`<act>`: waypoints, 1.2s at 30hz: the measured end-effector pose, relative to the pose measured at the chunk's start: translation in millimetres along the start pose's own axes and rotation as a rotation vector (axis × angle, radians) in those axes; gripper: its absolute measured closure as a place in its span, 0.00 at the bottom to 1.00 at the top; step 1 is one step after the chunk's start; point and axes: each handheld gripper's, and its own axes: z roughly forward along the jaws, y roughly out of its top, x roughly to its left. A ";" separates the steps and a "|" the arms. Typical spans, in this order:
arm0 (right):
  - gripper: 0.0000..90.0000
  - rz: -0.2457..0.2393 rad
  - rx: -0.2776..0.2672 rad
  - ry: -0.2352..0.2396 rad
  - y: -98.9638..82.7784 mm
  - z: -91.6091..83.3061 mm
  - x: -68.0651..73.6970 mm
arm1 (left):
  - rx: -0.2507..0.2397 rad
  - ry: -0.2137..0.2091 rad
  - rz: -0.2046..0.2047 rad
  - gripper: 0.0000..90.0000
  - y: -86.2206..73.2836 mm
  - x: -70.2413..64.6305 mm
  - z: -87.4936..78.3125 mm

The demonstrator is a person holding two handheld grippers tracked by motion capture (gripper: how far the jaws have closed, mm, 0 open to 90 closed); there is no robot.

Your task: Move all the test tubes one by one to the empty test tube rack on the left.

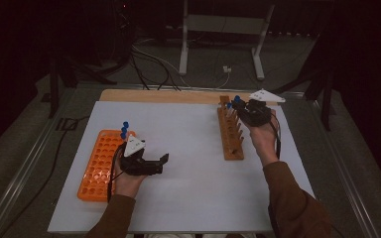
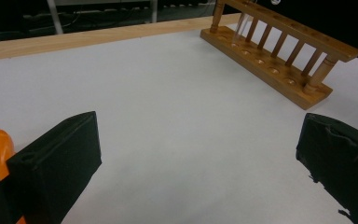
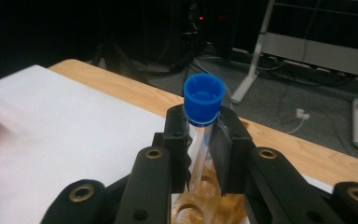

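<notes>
Nearest in the high view, the left gripper (image 1: 164,159) rests beside an orange plastic tube tray (image 1: 98,166). Its own view shows black jaws spread wide (nothing between them). Right gripper (image 3: 204,140) clamps a blue-capped clear test tube (image 3: 203,100) above the wooden rack (image 3: 200,205).

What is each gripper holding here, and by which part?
Right gripper clamps a blue-capped test tube just below its cap. Left gripper is open, holding nothing.

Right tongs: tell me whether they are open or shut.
Shut on a tube. In the right gripper view the right tongs press both sides of the clear tube just under its blue cap, above the wooden rack.
</notes>
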 end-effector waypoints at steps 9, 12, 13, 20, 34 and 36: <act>0.85 -0.012 0.006 0.076 -1.1 -9.1 15.8 | -0.003 -0.003 0.007 0.01 0.5 -3.0 0.6; 0.85 -0.009 0.012 0.108 -3.7 -11.5 21.7 | -0.007 -0.007 0.013 0.01 1.6 -6.0 0.8; 0.85 -0.010 0.014 0.118 -4.7 -12.1 23.8 | -0.009 -0.008 0.015 0.01 2.1 -7.2 1.0; 0.85 -0.015 0.034 0.179 -11.4 -15.8 37.3 | -0.020 -0.024 0.037 0.02 6.6 -18.2 4.1; 0.85 -0.014 0.056 0.275 -24.5 -23.1 54.8 | -0.029 -0.086 0.112 0.05 28.8 -51.9 23.5; 0.85 -0.012 0.060 0.288 -26.5 -23.8 57.6 | -0.027 -0.095 0.132 0.06 32.4 -58.1 28.5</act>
